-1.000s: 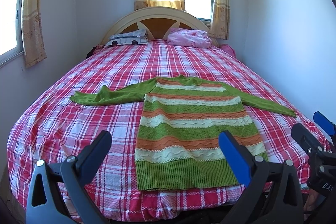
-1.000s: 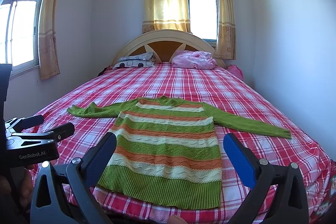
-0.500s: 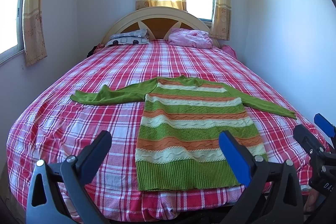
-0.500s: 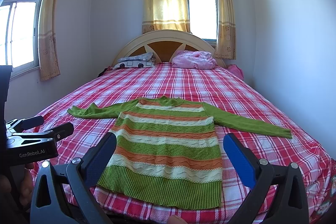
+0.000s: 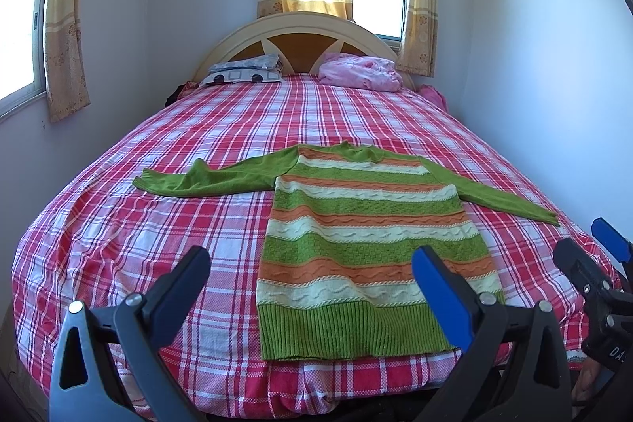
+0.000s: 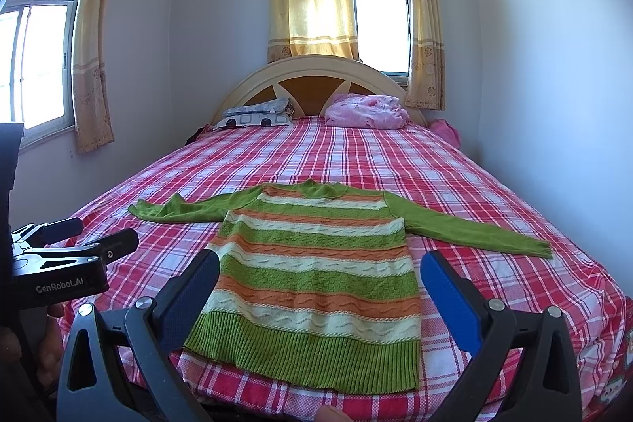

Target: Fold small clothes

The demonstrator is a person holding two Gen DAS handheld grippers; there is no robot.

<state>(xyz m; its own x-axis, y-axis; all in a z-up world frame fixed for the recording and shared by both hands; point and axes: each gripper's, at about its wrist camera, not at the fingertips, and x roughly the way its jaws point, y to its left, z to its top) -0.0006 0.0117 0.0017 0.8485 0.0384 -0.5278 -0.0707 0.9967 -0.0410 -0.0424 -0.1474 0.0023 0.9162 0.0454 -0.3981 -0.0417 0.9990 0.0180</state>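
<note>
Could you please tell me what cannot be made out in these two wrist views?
- Sweater hem corner: left wrist view, behind the left gripper finger.
- Dark item beside the pillow: both views, too small to identify.
- Hand on the right gripper: cut off by the bottom edge.

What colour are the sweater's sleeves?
Plain green, unlike the striped body; the sweater shows both sleeves best in the right wrist view.

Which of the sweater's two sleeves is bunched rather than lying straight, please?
The left sleeve: it shows a humped fold near the cuff, while the right sleeve runs straight to its cuff.
</note>
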